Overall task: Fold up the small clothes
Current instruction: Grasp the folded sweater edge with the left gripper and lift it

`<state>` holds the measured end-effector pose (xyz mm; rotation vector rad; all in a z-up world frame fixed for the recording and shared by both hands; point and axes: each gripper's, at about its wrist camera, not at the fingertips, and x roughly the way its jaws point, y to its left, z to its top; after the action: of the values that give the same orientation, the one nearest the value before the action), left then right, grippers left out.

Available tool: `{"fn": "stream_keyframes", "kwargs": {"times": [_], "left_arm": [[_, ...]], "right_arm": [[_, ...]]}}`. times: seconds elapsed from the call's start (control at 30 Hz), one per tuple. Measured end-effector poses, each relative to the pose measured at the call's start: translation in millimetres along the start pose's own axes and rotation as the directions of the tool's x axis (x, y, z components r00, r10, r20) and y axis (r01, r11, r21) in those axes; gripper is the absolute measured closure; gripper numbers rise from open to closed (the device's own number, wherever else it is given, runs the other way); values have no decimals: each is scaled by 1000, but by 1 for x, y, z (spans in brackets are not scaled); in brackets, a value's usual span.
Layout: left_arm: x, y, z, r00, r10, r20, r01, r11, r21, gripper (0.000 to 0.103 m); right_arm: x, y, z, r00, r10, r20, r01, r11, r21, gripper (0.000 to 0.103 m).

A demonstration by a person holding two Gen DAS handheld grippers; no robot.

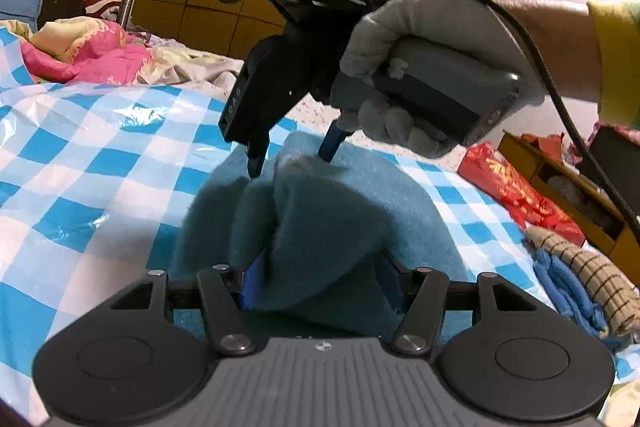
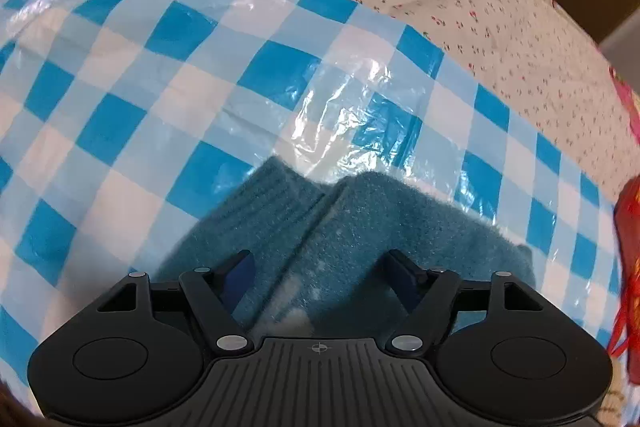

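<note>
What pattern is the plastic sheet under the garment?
Blue-and-white check on the plastic sheet; clearest in right wrist view.

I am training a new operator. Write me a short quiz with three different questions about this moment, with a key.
1. True or false: the left gripper has teal cloth between its fingers.
2. What pattern has the plastic sheet under the cloth? A) stripes B) blue-and-white checks C) dots
3. Fill in: the right gripper points its tips down at the ____ cloth.

Key: 1 true; 2 B; 3 teal
</note>
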<state>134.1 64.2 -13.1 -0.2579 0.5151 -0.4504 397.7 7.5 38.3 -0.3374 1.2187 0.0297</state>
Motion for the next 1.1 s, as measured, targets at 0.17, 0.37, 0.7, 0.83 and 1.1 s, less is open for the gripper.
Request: {"fn": "stream_keyframes", "kwargs": {"times": [0.17, 0.37, 0.7, 0.83, 1.1], "left_arm": [[2, 0, 1, 999, 49, 16, -49, 998, -27, 31], [12, -19, -1, 987, 159, 7, -159, 981, 108, 59], [-12, -15, 17, 999, 22, 43, -21, 999, -25, 83], [-25, -22, 24, 996, -29, 80, 31, 999, -28, 83], [-57, 9, 32, 987, -29, 160, 53, 988, -148, 83]], "right_arm": [[0, 1, -2, 1000, 21, -1, -21, 1000, -8, 25], [5, 1, -9, 1000, 8, 23, -6, 998, -67, 38], [-41, -48, -34, 977, 166, 134, -174, 983, 51, 76], [-69, -72, -46, 952, 220, 213, -247, 963, 112, 78], [-116, -80, -45, 892, 304, 333, -361, 925, 122, 81]]}}
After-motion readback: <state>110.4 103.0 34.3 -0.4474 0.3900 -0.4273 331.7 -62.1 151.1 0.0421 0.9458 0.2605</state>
